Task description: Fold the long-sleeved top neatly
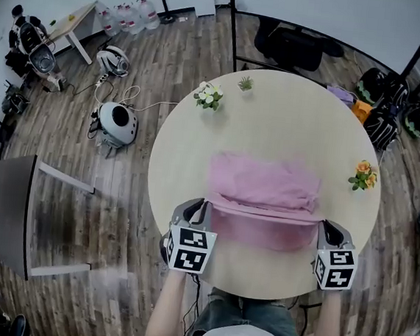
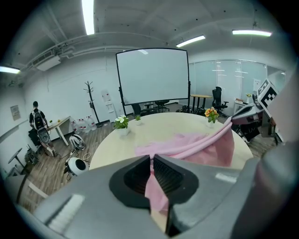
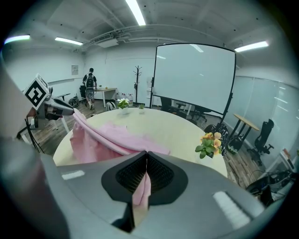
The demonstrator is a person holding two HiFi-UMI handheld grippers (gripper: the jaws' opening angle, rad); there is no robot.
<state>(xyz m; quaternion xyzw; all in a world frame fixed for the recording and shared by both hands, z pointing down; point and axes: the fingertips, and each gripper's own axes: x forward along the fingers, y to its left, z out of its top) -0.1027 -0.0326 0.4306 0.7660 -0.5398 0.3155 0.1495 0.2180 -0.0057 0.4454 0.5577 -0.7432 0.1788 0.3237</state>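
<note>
While its far part lies rumpled around the middle of the round surface [image 1: 274, 111], the pink long-sleeved top [image 1: 263, 187] has its near edge raised and stretched between both grippers. Left gripper [image 2: 152, 161]: jaws clenched on a pinch of pink fabric at the top's near-left corner, with cloth trailing down between the pads. Right gripper [image 3: 146, 161]: same, jaws clenched on the near-right corner, with a strip of fabric pinched between the pads. The held edge runs as a taut, straight band from one gripper to the other, clear of the surface, and a flap of cloth hangs below it. Both grippers are at the near rim of the surface. Apart from the top: white flowers [image 1: 208, 95] at far left, a small green plant [image 1: 245, 83] just beside them near the far rim, and orange flowers [image 1: 363, 175] at the right rim.
</note>
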